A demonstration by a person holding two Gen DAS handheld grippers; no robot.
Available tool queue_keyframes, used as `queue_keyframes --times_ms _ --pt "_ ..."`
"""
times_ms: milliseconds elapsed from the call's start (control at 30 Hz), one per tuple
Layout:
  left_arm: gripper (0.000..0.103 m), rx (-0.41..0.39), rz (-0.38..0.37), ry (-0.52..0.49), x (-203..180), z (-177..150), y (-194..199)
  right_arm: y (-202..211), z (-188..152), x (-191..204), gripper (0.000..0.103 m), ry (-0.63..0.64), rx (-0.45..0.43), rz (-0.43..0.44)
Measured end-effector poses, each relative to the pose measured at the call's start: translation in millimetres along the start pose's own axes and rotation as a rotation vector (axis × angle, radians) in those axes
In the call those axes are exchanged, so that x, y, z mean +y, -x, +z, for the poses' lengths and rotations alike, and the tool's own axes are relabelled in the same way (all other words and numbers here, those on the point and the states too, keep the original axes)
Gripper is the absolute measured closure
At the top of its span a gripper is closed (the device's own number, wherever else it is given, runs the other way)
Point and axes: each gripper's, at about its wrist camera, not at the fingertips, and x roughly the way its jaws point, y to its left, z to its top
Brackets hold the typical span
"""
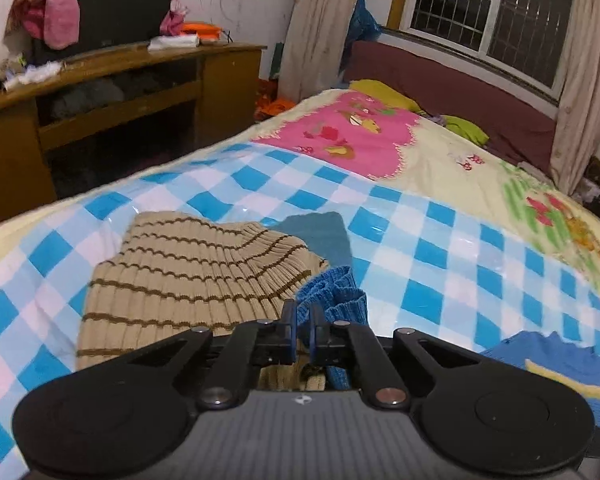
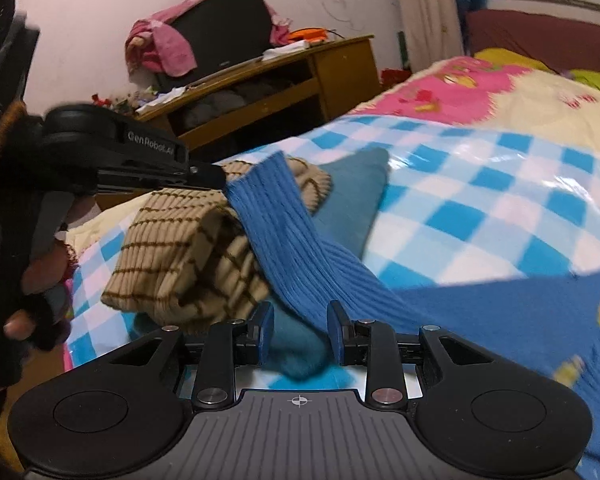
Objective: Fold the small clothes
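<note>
Spread on the bed's checked sheet (image 1: 420, 216), your left gripper (image 1: 303, 330) fingers pinch the blue sleeve (image 2: 300, 248) up for folding, right gripper (image 2: 300, 330) fingers spread

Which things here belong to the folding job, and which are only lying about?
Job: blue knit sleeve, pinched by the left gripper; beige striped sweater; teal cloth; open right gripper.
Lying about: wooden desk; pink cloth on it; curtains.
</note>
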Motion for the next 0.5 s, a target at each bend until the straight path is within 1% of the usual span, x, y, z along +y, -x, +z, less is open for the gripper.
queue_keyframes --times_ms 33,100,167,200,267,300,333,433,500 --pt "0.091 0.011 -0.012 0.003 2.7 1.7 -1.6 -5.6 3.0 4.2 0.073 0.011 -0.003 0.002" --pt "0.091 0.027 -0.003 -0.007 5.0 3.0 -5.0 -15.6 6.9 10.5 0.073 0.027 -0.012 0.002" --pt "0.089 0.041 -0.021 -0.015 4.8 1.3 -6.5 -24.1 8.7 15.3 0.073 0.03 -0.008 0.002" --pt "0.087 0.036 -0.031 -0.024 3.1 0.0 -5.6 -26.5 8.2 16.7 0.073 0.027 -0.007 0.003" --pt "0.073 -0.002 -0.046 -0.059 -3.5 -3.7 -1.9 -28.5 4.7 16.7 0.073 0.026 -0.003 0.001" --pt "0.058 -0.016 -0.047 -0.074 -5.8 -5.0 -0.9 -29.2 3.0 16.4 0.073 0.029 -0.003 -0.009" --pt "0.049 -0.027 -0.047 -0.084 -8.1 -6.4 -0.6 -30.6 2.5 15.8 0.072 0.035 -0.007 -0.022" --pt "0.049 -0.021 -0.067 -0.084 -6.3 -5.9 0.1 -35.5 6.7 16.7 0.064 0.057 -0.028 -0.035" --pt "0.05 -0.017 -0.071 -0.059 1.4 -2.1 2.8 -40.6 11.7 20.3 0.063 0.088 -0.05 -0.025"
